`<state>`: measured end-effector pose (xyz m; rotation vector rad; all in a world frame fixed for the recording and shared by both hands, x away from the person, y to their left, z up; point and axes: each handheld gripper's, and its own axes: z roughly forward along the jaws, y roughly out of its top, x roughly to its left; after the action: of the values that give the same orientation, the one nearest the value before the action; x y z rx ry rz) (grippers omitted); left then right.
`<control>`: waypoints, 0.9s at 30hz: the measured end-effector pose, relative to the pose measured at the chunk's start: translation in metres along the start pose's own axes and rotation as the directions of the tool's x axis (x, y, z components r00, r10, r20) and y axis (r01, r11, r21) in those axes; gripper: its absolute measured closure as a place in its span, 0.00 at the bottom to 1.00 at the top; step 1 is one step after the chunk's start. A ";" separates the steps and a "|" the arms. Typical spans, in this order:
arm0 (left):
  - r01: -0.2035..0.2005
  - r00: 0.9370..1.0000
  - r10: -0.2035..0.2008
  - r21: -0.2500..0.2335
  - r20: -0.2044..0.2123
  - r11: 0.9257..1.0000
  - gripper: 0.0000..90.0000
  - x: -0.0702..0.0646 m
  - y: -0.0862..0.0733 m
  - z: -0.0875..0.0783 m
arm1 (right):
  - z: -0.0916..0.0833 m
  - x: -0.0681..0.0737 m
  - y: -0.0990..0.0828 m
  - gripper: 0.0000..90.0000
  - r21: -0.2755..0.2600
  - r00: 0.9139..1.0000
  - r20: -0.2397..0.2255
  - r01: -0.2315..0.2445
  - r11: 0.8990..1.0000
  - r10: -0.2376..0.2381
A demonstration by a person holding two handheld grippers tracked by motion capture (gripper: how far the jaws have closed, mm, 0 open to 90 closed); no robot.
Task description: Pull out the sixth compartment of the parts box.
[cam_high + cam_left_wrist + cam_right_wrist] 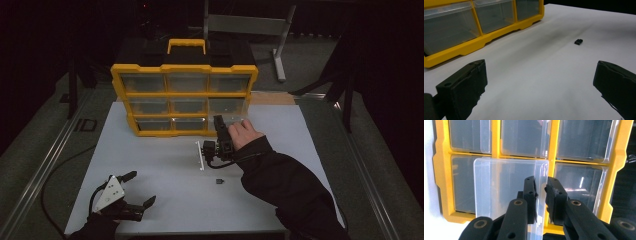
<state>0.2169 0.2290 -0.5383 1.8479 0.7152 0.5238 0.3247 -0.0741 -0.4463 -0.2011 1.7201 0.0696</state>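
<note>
A yellow organizer with several clear drawers stands at the back of the white table. My right gripper is at its lower right corner. In the right gripper view, the jaws pinch the front wall of a clear plastic drawer that sticks out of the yellow frame. My left gripper rests near the table's front left corner, open, and nothing lies between its jaws. A small black part lies on the table near the right forearm, also ahead of the left gripper.
A thin white strip lies on the table just left of the right gripper. A cable runs off the table's left side. A grey metal stand is behind the organizer. The floor around the table is dark.
</note>
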 end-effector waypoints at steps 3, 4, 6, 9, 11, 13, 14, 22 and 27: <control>0.001 1.000 -0.001 0.001 0.001 1.000 0.00 0.000 0.000 0.000 | -0.003 0.000 0.000 0.88 -0.011 1.000 -0.001 0.007 1.000 -0.007; 0.001 1.000 -0.001 0.001 0.001 1.000 0.00 0.000 0.000 0.000 | -0.005 0.000 0.000 0.88 -0.010 1.000 -0.003 0.007 1.000 -0.007; -0.001 1.000 0.001 0.001 0.000 1.000 0.00 0.000 0.000 0.000 | -0.007 0.000 -0.001 0.88 -0.019 1.000 0.001 0.010 1.000 -0.010; 0.002 1.000 -0.002 -0.001 0.000 1.000 0.00 -0.001 0.000 0.000 | -0.008 0.002 -0.001 0.88 -0.019 1.000 0.002 0.010 1.000 -0.009; 0.001 1.000 -0.001 -0.001 0.000 1.000 0.00 0.000 0.000 0.000 | -0.010 0.002 0.000 0.88 -0.015 1.000 -0.004 0.008 1.000 -0.008; 0.002 1.000 -0.002 0.000 0.000 1.000 0.00 0.000 0.000 0.000 | -0.011 0.003 -0.001 0.87 -0.020 1.000 -0.004 0.010 1.000 -0.010; 0.004 1.000 -0.004 -0.001 0.001 1.000 0.00 -0.001 0.000 0.000 | -0.010 0.003 -0.001 0.87 -0.026 1.000 -0.003 0.011 1.000 -0.011; 0.004 1.000 -0.004 0.002 0.001 1.000 0.00 -0.001 0.000 0.001 | -0.012 0.006 -0.003 0.87 -0.022 1.000 -0.007 -0.001 1.000 0.001; 0.005 1.000 -0.005 0.001 0.001 1.000 0.00 -0.001 0.000 0.000 | -0.011 0.005 -0.003 0.87 -0.028 1.000 -0.005 0.002 1.000 -0.002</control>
<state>0.2166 0.2283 -0.5384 1.8472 0.7189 0.5192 0.3135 -0.0789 -0.4495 -0.2242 1.7248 0.0922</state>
